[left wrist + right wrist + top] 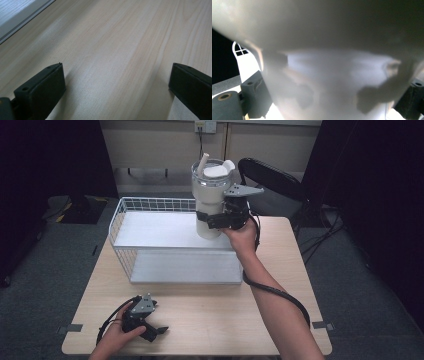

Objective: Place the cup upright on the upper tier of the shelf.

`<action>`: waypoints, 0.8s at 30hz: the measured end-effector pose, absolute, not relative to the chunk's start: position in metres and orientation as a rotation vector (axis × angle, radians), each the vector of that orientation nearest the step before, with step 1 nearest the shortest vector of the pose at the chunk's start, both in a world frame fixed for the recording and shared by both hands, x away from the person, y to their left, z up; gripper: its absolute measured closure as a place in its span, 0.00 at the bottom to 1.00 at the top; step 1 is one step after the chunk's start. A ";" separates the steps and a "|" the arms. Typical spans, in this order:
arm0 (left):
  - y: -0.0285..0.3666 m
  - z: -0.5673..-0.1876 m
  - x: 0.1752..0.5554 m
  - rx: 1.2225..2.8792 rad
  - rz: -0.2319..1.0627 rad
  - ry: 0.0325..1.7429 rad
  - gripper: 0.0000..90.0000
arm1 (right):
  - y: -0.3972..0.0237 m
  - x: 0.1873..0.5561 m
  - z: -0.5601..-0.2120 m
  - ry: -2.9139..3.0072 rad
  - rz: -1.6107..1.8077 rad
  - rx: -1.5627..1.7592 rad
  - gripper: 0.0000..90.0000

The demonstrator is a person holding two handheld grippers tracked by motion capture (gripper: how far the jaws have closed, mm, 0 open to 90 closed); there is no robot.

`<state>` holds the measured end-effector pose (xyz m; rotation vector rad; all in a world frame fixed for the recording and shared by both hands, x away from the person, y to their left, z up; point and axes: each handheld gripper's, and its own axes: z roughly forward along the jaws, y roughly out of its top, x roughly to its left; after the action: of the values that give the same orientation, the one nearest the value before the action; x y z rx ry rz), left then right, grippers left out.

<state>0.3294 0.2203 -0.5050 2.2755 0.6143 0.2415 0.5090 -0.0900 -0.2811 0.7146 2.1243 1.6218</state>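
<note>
Light wood desk (pixel 210 315) on grey carpet, dark curtains around. Right gripper (pixel 227 217) has its fingers clamped on the lower body of a white tumbler (pixel 212 195), held in the air above the white wire basket (pixel 150 227), toward the basket's right end. Likely mid-transfer; set-down remains. Left gripper (pixel 150 330) rests spread and empty on the desk in front of the basket. A black chair (pixel 272 180) stands behind the basket; nothing blocks the way.

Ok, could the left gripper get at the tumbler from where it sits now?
Probably not directly: the left gripper rests open at the table's near edge, and the wire basket lies between it and the tumbler, which the right gripper holds.
</note>
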 end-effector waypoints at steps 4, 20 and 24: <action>0.220 -0.505 0.329 2.277 0.242 0.613 0.00 | -0.091 0.509 -0.283 2.133 1.633 0.736 0.10; 0.220 -0.505 0.329 2.273 0.240 0.616 0.00 | -0.100 0.506 -0.285 2.218 1.576 0.787 0.09; 0.220 -0.505 0.329 2.277 0.241 0.613 0.00 | -0.103 0.499 -0.285 2.222 1.533 0.797 0.09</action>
<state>0.3295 0.2204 -0.5050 2.2770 0.6127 0.2410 0.4993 -0.1026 -0.2852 0.7968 2.2224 1.5329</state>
